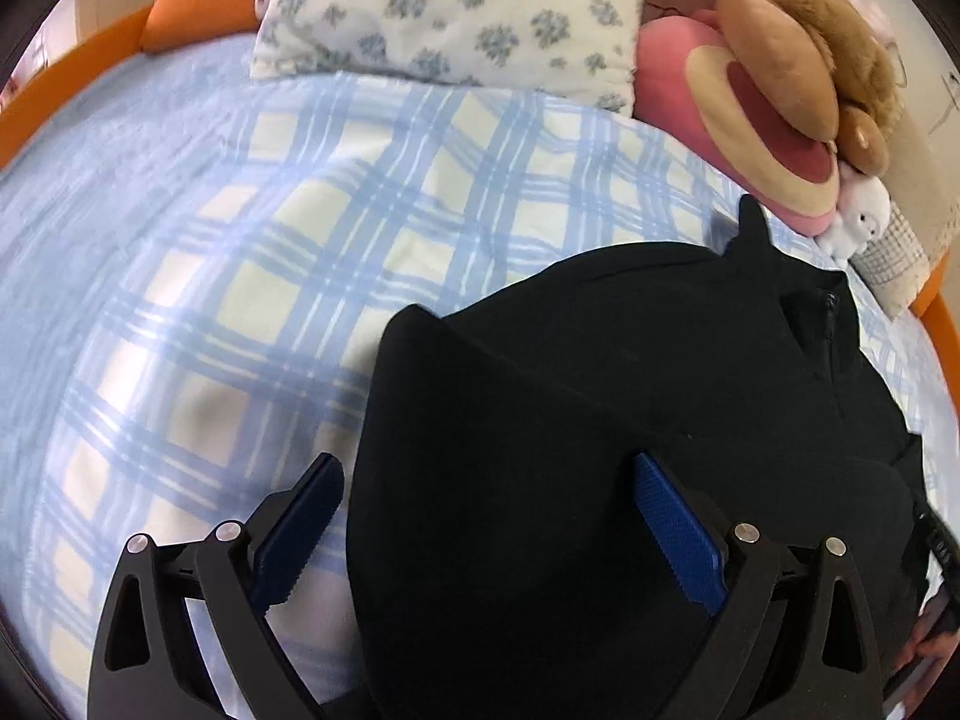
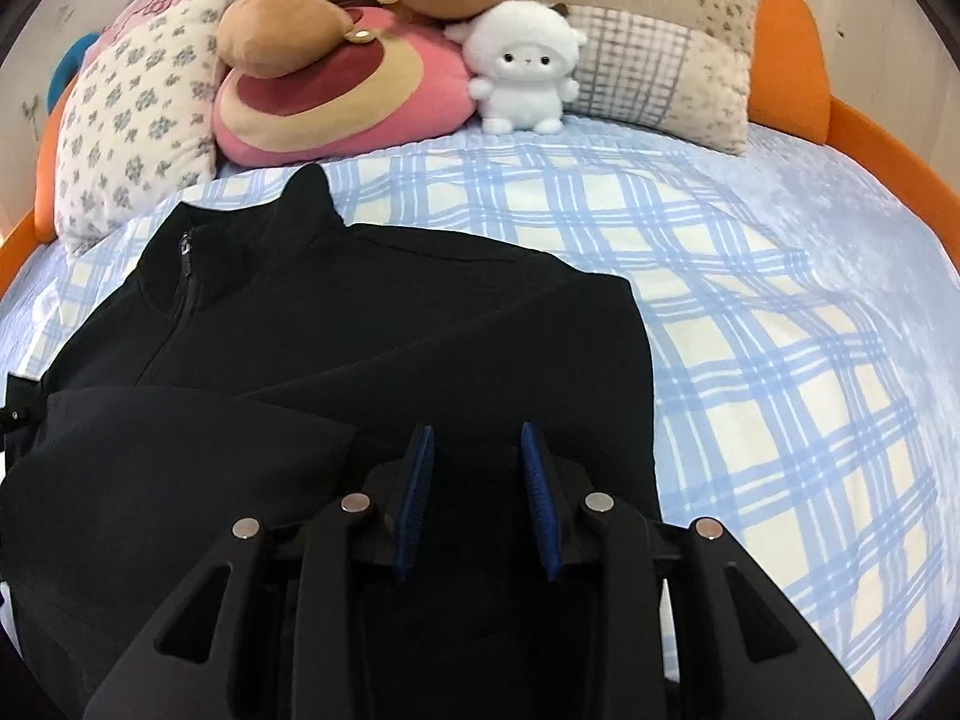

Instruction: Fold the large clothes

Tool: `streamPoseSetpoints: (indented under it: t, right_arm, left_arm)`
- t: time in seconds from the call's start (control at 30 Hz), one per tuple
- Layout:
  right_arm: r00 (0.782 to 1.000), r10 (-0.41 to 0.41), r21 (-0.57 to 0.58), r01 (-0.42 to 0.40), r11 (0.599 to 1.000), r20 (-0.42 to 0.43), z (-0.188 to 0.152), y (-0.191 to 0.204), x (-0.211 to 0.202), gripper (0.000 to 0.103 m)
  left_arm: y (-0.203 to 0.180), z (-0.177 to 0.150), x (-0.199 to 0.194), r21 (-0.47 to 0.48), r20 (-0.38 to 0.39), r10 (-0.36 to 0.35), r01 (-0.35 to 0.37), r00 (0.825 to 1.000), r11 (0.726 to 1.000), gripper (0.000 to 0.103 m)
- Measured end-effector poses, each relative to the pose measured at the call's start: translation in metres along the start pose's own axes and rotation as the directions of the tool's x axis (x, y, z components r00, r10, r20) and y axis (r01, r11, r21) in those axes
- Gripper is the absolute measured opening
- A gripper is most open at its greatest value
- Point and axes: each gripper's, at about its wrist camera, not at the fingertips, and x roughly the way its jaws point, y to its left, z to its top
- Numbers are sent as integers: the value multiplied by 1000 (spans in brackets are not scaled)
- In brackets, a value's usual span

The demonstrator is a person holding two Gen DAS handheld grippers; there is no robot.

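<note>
Black jacket (image 2: pixel 336 360) lies flat on the bed (image 2: pixel 780 312), directly under both grippers. Your left gripper (image 1: pixel 489 531) is spread wide astride its side edge; your right gripper (image 2: pixel 477 486) stands part-open, pinching nothing. Take hem corners evenly. Open bed lies outboard; pillows (image 2: pixel 138 114) crowd ahead.
</note>
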Motion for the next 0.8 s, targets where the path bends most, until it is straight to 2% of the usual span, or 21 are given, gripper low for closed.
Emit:
streamPoseSetpoints:
  t: [0.07,0.1,0.2,0.33,0.4,0.5,0.6,0.67,0.8]
  right_arm:
    - [997,71,38,-72,997,14,-2,-9,-13,32]
    - [994,99,53,-101,993,43,-7,-16,-29,31]
    - [990,124,38,-127,991,71,-23,-25,-62,33]
    - [990,122,-18,-121,992,66,-59,-32,-95,33]
    - [993,102,-36,-100,994,56,-73,-32,-97,33]
    - [994,104,-18,-104,994,19,-86,-33,-86,32]
    - [996,86,5,-86,996,-30,-96,-32,-66,32]
    - [998,63,-8,-63,998,13,-102,-29,-62,32]
    - [999,21,-37,-19,999,32,-104,-22,-62,32]
  left_arm:
    - [-3,0,-24,21,49,-30,29,998,999,97]
    - [-3,-3,-43,31,83,-69,67,994,997,97]
    - [-5,-16,-82,70,122,-147,140,982,988,97]
    - [-6,-53,-111,115,105,-243,231,964,966,97]
    - [-8,-75,-106,115,66,-254,245,965,963,97]
    - [-5,-97,-86,110,32,-232,227,972,968,97]
    - [3,-108,-63,72,-4,-219,219,976,973,97]
    - [7,-108,-52,60,-6,-228,227,974,972,98]
    - [5,-115,-46,64,44,-213,210,976,976,99]
